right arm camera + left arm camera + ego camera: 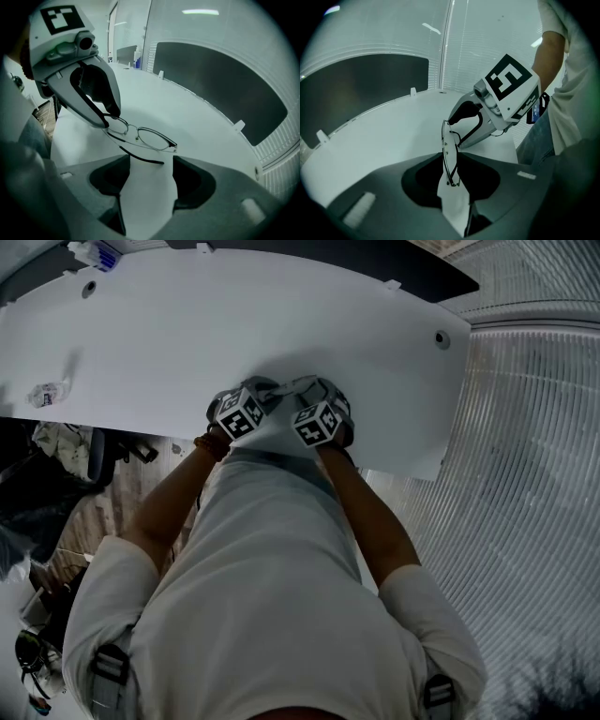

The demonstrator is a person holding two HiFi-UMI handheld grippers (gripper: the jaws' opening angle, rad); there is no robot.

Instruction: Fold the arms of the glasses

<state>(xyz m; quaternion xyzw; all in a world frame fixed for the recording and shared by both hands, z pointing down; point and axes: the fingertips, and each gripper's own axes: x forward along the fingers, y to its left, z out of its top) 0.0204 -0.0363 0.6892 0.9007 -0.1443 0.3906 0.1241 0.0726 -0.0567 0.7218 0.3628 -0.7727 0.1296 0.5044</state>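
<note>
Thin metal-rimmed glasses (150,138) are held just above the white table (234,324) near its front edge. My left gripper (110,121) is shut on their left end, by the lens. In the left gripper view the glasses (449,154) stand edge-on between that gripper's own jaws (451,165). One dark-tipped arm (140,158) lies across behind the lenses. My right gripper (150,164) is open, its jaws wide apart just short of the glasses, touching nothing. From the left gripper view the right gripper (453,130) faces the far end of the frame. In the head view both grippers (262,390) (309,388) hide the glasses.
A small crumpled wrapper (47,393) lies at the table's left. A blue and white object (94,254) sits at the far left corner. A dark panel (220,84) runs behind the table. Ribbed flooring (525,474) lies to the right.
</note>
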